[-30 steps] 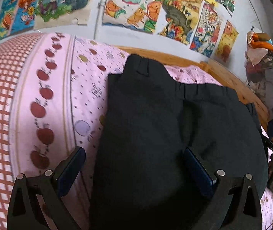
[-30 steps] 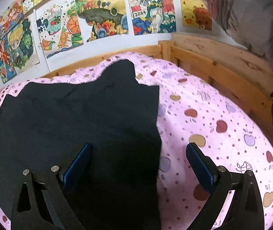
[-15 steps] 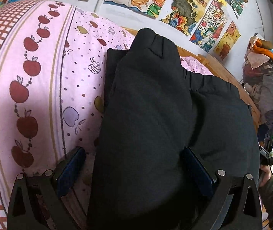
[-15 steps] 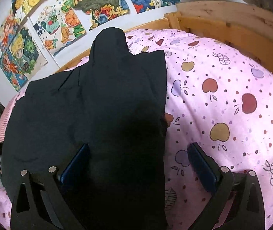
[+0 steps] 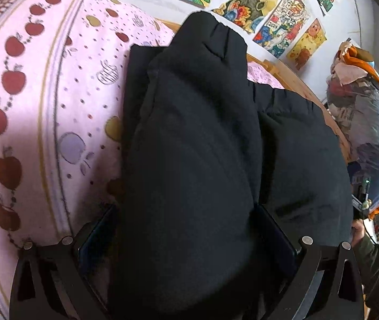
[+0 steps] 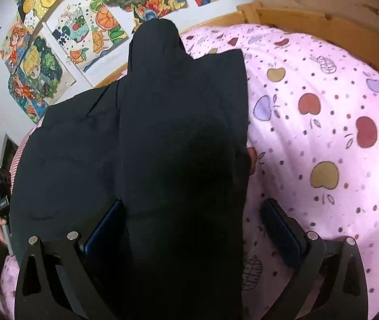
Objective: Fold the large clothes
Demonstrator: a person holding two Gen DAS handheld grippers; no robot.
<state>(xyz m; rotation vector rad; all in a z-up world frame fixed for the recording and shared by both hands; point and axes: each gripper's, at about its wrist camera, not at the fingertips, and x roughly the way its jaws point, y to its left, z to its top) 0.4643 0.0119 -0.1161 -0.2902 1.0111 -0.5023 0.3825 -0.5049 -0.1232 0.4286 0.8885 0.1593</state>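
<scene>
- Black fabric: your large garment (image 5: 194,160) fills the centre of both frames, lying on the pink apple-print bedsheet (image 5: 56,106) with one folded layer raised over the rest.
- Left gripper (image 5: 186,229): your fingers stand wide apart at the bottom of the left wrist frame, the raised fold bunched between them. Whether the pads press the cloth, you cannot tell from this view.
- Right gripper (image 6: 192,226): fingers likewise apart at the bottom of the right wrist frame; the left finger (image 6: 101,229) sits against the garment's fold, the right finger (image 6: 282,229) over bare sheet.
- Wooden bed frame (image 6: 322,21) runs along the upper right.
- Colourful drawings (image 6: 64,40) cover the wall, upper left.
</scene>
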